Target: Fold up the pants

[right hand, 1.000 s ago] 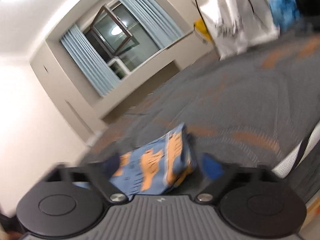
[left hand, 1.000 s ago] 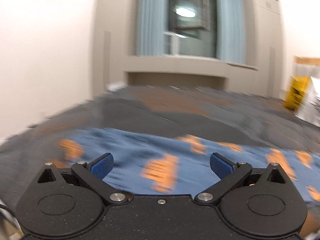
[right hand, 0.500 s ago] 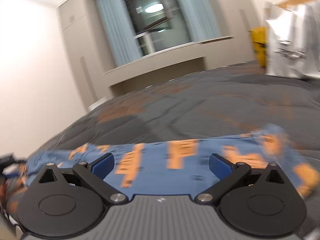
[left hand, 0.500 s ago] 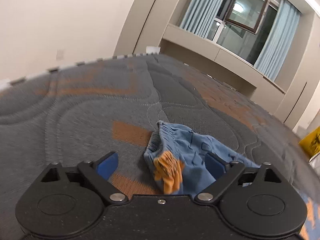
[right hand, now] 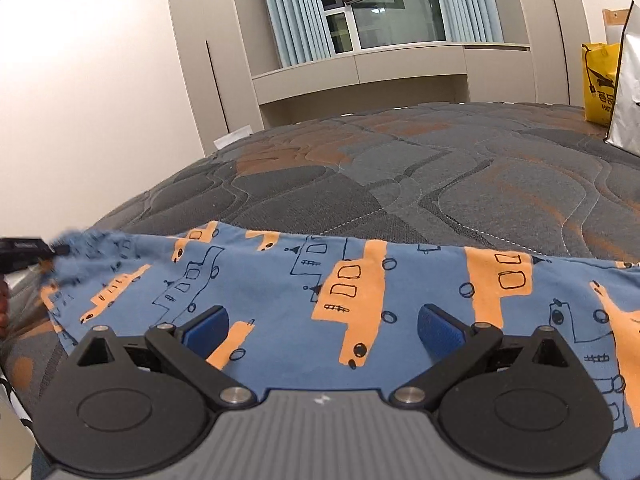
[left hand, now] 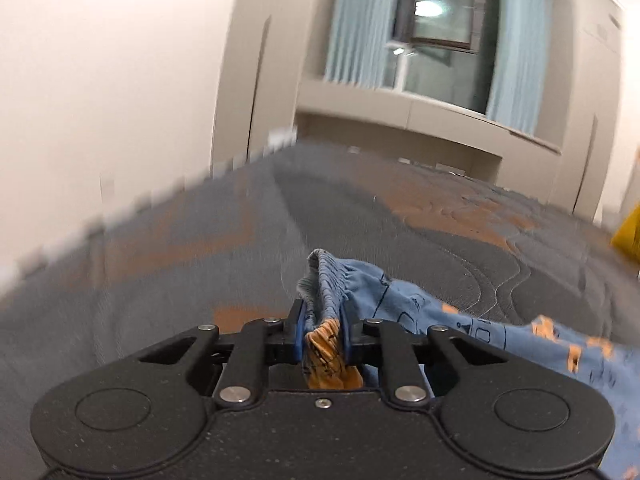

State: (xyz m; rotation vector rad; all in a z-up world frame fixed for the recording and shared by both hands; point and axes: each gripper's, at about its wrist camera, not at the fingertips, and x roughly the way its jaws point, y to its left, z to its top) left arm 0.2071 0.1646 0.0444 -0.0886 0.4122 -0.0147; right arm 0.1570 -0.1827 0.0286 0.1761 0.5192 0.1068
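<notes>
On the mattress (right hand: pixel 440 184), left tongs (left hand: pixel 322 334) just closed, pinching the pants (left hand: pixel 404 312) waistband — right tongs (right hand: pixel 323 326) spread.

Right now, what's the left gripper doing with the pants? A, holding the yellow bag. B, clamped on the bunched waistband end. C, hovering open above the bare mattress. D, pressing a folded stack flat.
B: the left gripper has just been closing, and its blue pads now pinch the gathered elastic end of the pants, with fabric bunched between them above the mattress.
</notes>
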